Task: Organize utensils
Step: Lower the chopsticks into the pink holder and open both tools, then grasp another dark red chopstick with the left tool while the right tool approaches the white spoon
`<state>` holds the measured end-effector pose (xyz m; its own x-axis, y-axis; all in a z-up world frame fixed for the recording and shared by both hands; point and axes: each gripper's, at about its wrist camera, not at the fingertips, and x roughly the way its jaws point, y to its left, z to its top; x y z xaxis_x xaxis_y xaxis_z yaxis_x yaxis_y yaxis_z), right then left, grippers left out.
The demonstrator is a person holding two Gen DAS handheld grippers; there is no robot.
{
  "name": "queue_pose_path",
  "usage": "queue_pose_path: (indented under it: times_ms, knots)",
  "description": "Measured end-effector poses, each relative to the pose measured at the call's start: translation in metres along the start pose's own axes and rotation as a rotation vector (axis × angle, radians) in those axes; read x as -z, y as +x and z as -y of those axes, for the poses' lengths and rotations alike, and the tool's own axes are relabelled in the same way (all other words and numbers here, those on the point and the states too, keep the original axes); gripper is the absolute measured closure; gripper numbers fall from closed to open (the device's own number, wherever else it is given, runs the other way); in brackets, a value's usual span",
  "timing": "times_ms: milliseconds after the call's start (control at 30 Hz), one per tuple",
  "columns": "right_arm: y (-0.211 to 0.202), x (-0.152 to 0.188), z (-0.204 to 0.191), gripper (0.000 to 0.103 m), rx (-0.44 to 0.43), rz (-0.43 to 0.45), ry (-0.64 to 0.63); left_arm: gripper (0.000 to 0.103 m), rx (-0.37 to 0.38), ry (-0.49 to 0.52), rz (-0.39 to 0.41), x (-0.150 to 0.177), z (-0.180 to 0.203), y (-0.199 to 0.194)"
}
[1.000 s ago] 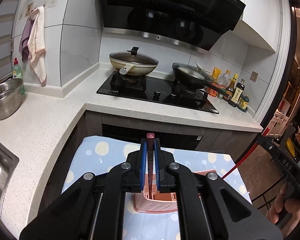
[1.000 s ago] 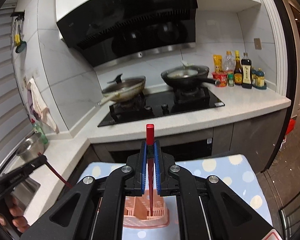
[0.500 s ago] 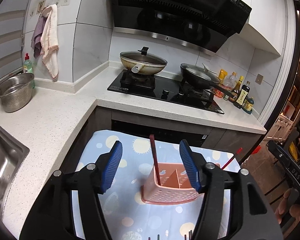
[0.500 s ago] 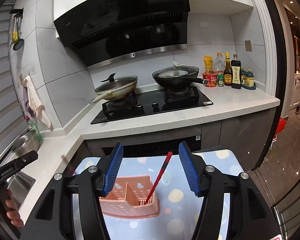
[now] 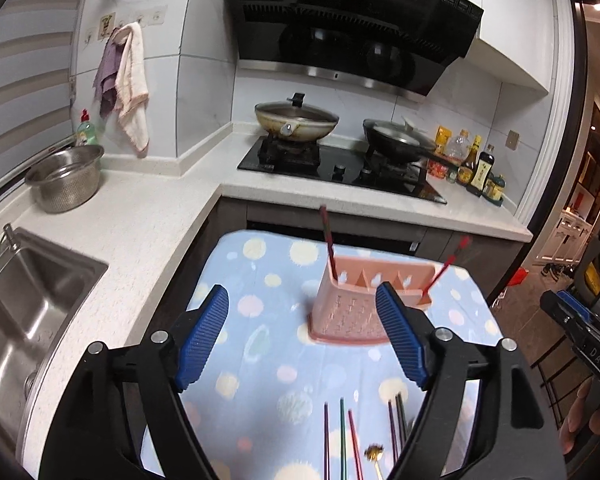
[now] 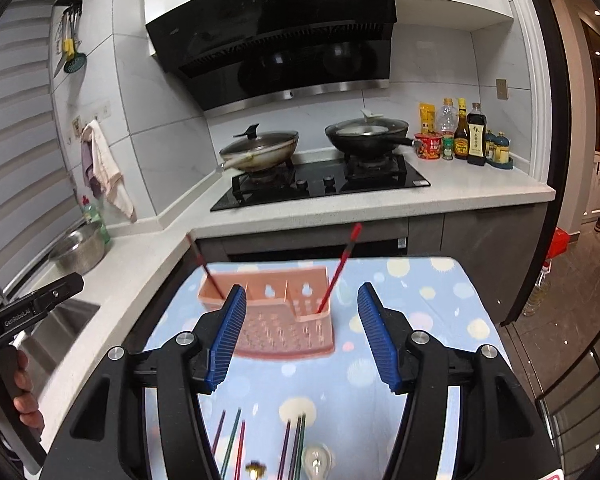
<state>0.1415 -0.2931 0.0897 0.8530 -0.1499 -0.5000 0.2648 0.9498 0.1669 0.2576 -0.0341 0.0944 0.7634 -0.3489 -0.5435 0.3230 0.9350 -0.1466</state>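
A pink utensil caddy [image 5: 364, 304] [image 6: 284, 320] stands on the blue dotted cloth [image 5: 260, 340]. A dark red chopstick [image 5: 327, 236] [image 6: 204, 266] leans in its left end. A bright red chopstick [image 5: 446, 266] [image 6: 340, 268] leans in its right end. My left gripper [image 5: 301, 289] hangs short of the caddy, its jaws opening with nothing between them. My right gripper [image 6: 302, 287] is open and empty, also back from the caddy. Several loose chopsticks [image 5: 342, 440] [image 6: 232, 446] and a small gold spoon [image 5: 374, 452] lie on the cloth below the fingers.
A steel sink [image 5: 28, 300] and a metal bowl [image 5: 66, 178] sit on the counter to the left. Behind the cloth-covered table are a hob with two pans [image 6: 260, 150] and sauce bottles [image 6: 476, 136]. A hand [image 6: 24, 400] holds the other gripper at the left edge.
Both grippers were shut on chopsticks over the caddy; they have opened and let go. The chopsticks now stand in the caddy. Both grippers have pulled back, bringing the loose utensils into view.
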Motion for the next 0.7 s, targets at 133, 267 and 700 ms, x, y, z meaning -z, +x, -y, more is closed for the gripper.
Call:
queue_pose_path:
  times_ms: [133,267,700]
  knots:
    - [-0.019,0.04,-0.006,0.046,0.014,-0.047,-0.024,0.029,-0.033,0.014,-0.049,0.043,-0.004,-0.015]
    - [-0.032,0.082,-0.009,0.046,0.027,-0.109,-0.027,0.029,-0.021,-0.001,-0.118,0.085,-0.008,-0.022]
    - [-0.044,0.195,-0.007,0.046,0.059,-0.292,0.013,0.029,-0.034,0.083,-0.282,0.215,0.013,-0.029]
